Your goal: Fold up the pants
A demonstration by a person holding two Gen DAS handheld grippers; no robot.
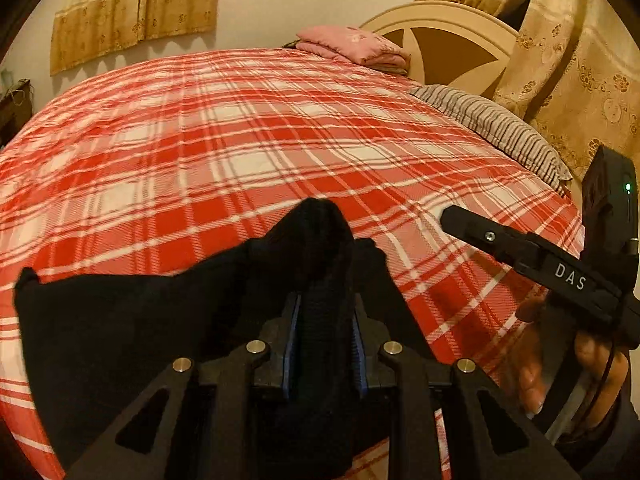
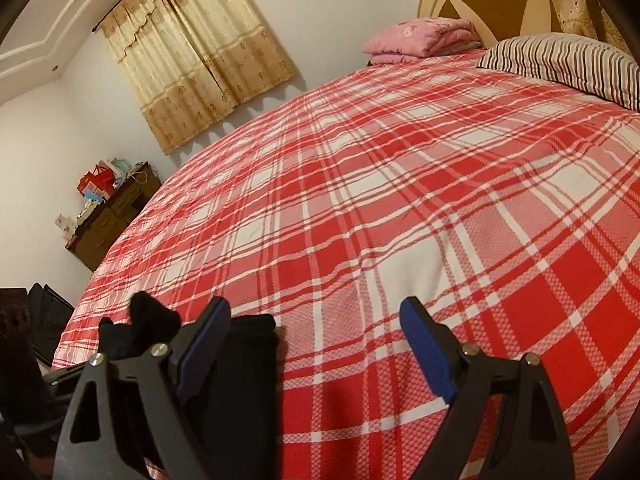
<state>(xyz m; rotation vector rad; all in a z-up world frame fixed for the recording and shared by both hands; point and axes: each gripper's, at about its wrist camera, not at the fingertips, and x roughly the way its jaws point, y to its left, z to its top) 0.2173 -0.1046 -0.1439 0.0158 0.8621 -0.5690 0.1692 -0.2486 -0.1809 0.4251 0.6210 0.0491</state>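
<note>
While L gripper (image 1: 324, 320) clamps black pants (image 1: 132, 320), R gripper (image 2: 316, 340), marked "DAS", gapes empty over plaid bed (image 2: 400, 200).

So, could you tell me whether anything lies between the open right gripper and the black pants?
Nothing visible does: the right gripper hangs open over bare plaid bedspread, the black pants lying just beside it.

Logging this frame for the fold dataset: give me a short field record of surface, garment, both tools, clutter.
surface: bed with red plaid cover
garment: black pants, bunched at the near edge
left tool: shut on a fold of the pants
right tool: open, nothing between the pads, pants just to its left
clutter: striped pillow and folded pink blanket at the headboard end
</note>
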